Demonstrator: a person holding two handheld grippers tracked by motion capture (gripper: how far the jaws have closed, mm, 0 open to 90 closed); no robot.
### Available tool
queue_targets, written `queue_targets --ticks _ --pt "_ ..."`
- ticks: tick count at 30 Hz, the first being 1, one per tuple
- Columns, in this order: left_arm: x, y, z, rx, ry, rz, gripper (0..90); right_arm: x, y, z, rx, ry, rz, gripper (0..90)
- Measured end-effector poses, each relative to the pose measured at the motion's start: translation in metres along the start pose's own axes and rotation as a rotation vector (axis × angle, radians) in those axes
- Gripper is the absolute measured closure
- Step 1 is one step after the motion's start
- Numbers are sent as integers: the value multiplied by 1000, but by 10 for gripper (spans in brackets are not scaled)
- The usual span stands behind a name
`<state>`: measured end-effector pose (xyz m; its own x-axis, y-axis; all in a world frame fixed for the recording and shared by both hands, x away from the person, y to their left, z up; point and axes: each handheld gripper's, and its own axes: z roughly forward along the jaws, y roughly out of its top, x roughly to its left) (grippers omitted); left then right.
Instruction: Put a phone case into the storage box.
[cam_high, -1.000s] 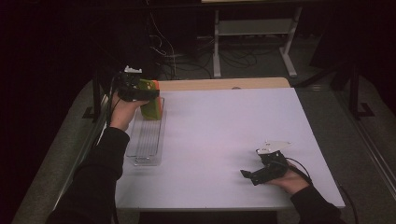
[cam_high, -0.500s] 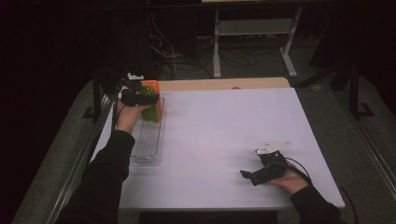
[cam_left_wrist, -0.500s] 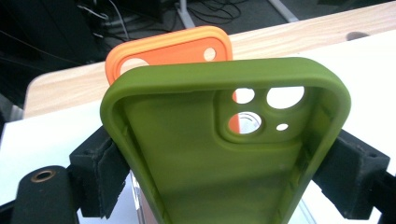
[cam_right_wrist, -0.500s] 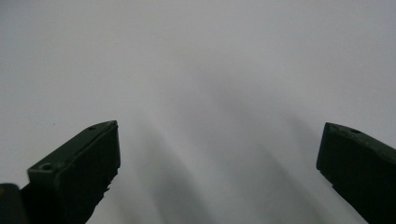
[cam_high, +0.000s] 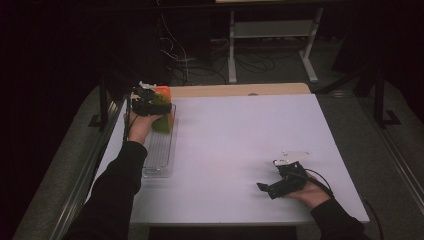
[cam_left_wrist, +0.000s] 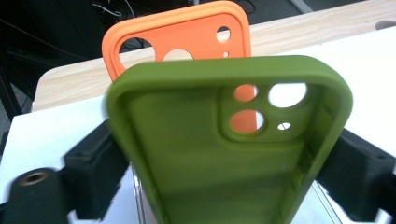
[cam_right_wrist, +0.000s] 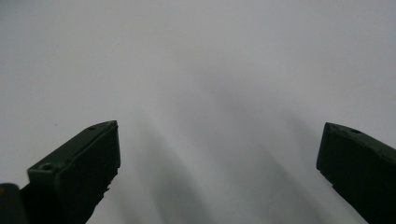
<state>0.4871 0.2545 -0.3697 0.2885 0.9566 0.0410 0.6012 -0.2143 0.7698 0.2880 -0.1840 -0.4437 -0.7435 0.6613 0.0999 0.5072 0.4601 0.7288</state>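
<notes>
Nearest me, the right gripper (cam_high: 272, 187) lies idle on the table (cam_high: 240, 145), jaws spread wide over bare surface. Farther off, the left gripper (cam_high: 159, 106) has the green case (cam_left_wrist: 229, 149) between its jaws, which have just been opening, so the pinch is easing. The case stands in the clear rack (cam_high: 159, 150) in front of the orange case (cam_left_wrist: 177, 42). I'd let go only once it sits upright in its slot, then back straight out.

The green case (cam_left_wrist: 224, 154) runs off the bottom edge between the jaws and hides most of the orange case (cam_left_wrist: 187, 35) behind it.
</notes>
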Motion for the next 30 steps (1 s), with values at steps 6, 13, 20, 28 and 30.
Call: queue_targets --ticks 6,13,20,28,30 --pt "2 0 0 6 -21 -7 22 0 0 0 0 1 -3 0" --pt "2 2 -4 -24 -46 -18 22 1 1 1 5 1 -1 0" --pt "0 2 -12 -10 -103 -5 22 1 1 1 4 3 3 0" --pt "-9 -1 -38 20 -250 58 22 1 1 1 3 3 3 0" --pt "-13 -4 -45 17 -278 68 22 2 1 1 4 5 4 0"
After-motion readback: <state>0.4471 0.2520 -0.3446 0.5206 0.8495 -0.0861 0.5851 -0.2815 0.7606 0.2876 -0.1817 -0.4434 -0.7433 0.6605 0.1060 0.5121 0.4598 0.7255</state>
